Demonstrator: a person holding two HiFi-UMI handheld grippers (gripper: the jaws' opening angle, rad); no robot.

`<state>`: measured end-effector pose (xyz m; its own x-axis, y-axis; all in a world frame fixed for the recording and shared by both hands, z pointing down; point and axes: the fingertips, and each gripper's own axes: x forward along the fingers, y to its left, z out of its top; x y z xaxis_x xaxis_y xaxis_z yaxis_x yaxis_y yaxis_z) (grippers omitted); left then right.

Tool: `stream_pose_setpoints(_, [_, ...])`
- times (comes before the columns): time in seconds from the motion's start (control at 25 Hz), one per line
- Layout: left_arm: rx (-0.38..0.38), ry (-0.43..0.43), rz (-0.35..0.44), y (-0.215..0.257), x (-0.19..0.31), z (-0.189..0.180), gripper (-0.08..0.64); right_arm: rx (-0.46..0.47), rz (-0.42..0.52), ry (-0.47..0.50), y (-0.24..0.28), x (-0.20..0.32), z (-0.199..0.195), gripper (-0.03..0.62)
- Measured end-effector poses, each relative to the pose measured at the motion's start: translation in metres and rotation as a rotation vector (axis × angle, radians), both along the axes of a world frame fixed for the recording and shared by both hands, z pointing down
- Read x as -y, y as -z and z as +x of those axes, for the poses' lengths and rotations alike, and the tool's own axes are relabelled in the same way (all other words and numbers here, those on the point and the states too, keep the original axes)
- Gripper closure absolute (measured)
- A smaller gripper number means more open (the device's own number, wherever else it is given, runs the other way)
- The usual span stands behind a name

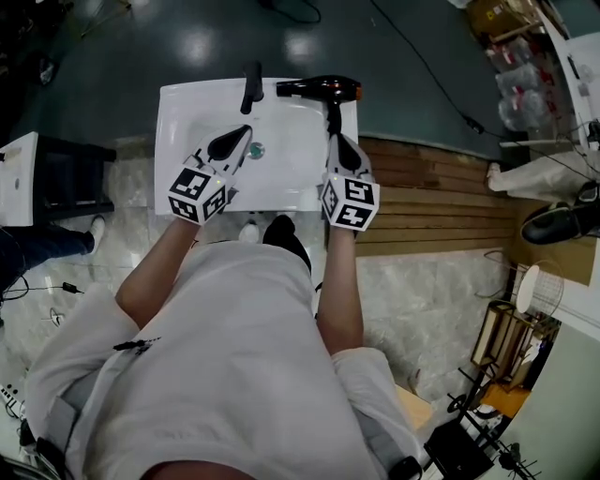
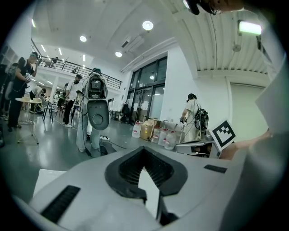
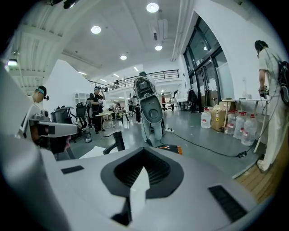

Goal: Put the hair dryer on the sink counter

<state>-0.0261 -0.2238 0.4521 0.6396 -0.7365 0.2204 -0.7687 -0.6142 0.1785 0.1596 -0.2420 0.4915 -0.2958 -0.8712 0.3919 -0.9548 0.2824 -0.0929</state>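
- Hair dryer (image 1: 319, 88) was noted lying on the counter's (image 1: 187, 103) rear edge.
- Right tool (image 1: 335, 139) was held clenched, empty, near its handle (image 1: 333, 112), forearm (image 1: 339, 281) outstretched.
- Left tool (image 1: 241, 136) was held clenched, empty, above the basin (image 1: 281, 155).

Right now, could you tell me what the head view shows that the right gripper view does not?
Head view only: the drain in the sink, the marker cube on the right gripper, the person's right forearm. Right gripper view only: standing people, water jugs, ceiling lights. Both: the hair dryer on the sink's back edge, the black faucet, and the right gripper's jaws, shut and empty.
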Motion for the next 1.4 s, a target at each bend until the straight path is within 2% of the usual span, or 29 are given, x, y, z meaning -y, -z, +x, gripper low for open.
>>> stream_pose_setpoints(0.44, [-0.015,-0.023,0.031,0.018,-0.036,-0.027,0.558,0.043,0.059,0.0,0.033,-0.048,-0.023,0.583])
stream_pose_setpoints(0.84, [-0.028,-0.05,0.043,0.02,-0.064,-0.039,0.558,0.041,0.078,-0.017,0.043,-0.081,-0.033,0.583])
stream_pose_setpoints(1.4, [-0.029,-0.051,0.05,0.027,-0.073,-0.028,0.558,0.06,0.142,0.001,0.074,-0.092,-0.024,0.583])
